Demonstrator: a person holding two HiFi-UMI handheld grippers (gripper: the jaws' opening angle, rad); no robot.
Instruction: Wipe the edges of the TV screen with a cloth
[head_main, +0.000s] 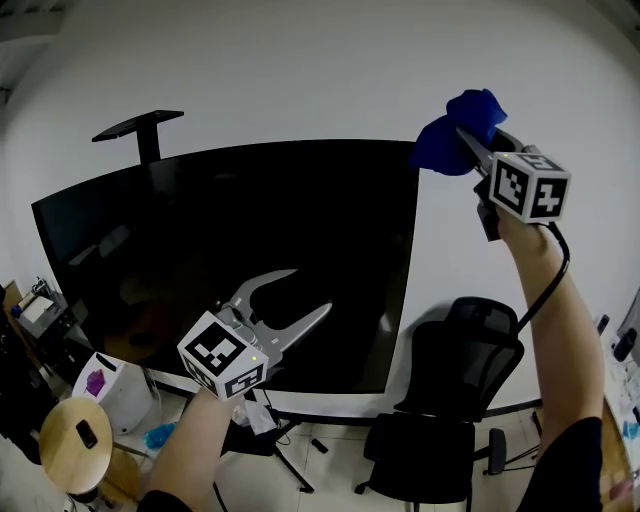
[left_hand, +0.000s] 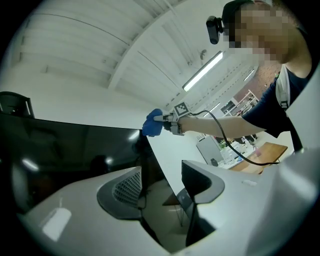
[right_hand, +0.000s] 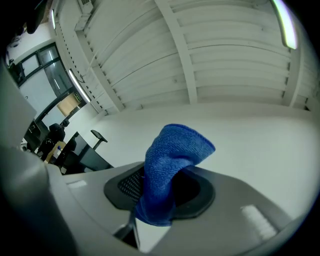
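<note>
The right gripper (head_main: 466, 138) (right_hand: 160, 187) is clenching its jaws on a bunched blue microfibre cloth (head_main: 440, 145) (right_hand: 170, 165). The cloth is running lengthwise along the jaws and sticking out past their tips, with its free end folding over to one side. In the head view this gripper is pointing up and to the left, holding the cloth at the upper right corner of the wide black flat TV screen (head_main: 250, 230). The left gripper view is showing the cloth (left_hand: 152, 125) at that same corner of the screen (left_hand: 65, 150), but no view is making clear whether the fabric is touching the edge.

The screen is facing the person, its long axis lying left to right in front of the plain white wall (head_main: 300, 70).

The left gripper (head_main: 312, 290) (left_hand: 162, 182) is hanging released, its jaws spread wide with nothing between them, in front of the lower middle of the screen. It is covering part of the bottom edge, and the dark glass is giving only dim reflections. A black mesh office chair (head_main: 455, 400) is standing below the right edge.
</note>
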